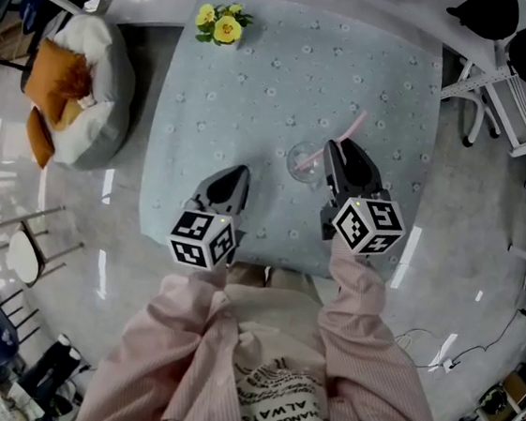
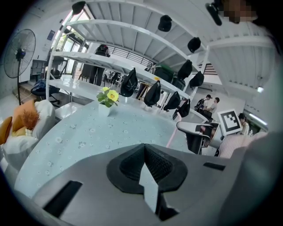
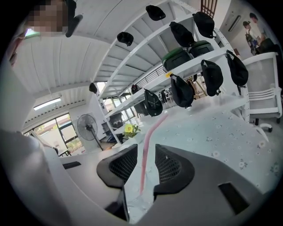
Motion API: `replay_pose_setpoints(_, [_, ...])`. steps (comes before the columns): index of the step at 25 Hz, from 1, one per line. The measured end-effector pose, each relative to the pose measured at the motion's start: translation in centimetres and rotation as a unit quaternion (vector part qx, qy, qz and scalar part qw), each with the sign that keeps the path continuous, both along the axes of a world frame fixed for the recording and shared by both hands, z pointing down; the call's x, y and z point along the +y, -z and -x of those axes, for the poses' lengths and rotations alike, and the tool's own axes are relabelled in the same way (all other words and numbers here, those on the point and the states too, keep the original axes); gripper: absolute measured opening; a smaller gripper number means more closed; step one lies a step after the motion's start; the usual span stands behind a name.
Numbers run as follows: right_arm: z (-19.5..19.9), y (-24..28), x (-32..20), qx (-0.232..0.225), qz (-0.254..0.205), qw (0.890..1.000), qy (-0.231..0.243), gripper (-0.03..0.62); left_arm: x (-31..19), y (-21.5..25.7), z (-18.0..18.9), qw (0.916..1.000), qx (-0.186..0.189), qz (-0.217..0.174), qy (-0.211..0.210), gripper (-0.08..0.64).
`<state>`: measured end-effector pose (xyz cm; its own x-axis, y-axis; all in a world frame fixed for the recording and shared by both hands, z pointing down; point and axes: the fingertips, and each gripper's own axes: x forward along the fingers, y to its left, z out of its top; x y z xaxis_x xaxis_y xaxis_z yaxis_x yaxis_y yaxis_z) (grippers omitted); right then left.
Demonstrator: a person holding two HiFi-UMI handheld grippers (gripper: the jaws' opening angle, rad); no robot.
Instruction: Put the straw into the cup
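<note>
A clear cup stands on the pale blue flowered table, near its front edge. A pink straw leans out of the cup toward the far right. My right gripper is right beside the cup, on its right. In the right gripper view the straw rises through the gap of that gripper, whose jaws stand a little apart and clear of it on both sides. My left gripper hovers to the cup's left and nearer me, shut on nothing. The straw also shows there.
A small vase of yellow flowers sits at the table's far left corner. A white beanbag with orange cushions lies on the floor at left. White chairs stand beyond the table's right side.
</note>
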<state>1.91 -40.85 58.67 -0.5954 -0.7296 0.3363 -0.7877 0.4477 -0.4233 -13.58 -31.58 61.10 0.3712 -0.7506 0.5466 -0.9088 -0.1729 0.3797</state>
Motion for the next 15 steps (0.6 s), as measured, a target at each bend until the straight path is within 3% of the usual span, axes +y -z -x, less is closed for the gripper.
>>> replay_pose_setpoints(7, [-1.1, 0.4, 1.2, 0.01, 0.003, 1.0, 0.0, 0.082, -0.2, 1.8, -0.4, 0.9996, -0.005, -0.025, -0.01, 0.0])
replay_pose_setpoints(15, [-1.8, 3.5, 3.1, 0.011, -0.039, 0.999, 0.018, 0.021, -0.2, 5.9, -1.5, 0.9958, -0.012, -0.088, -0.022, 0.0])
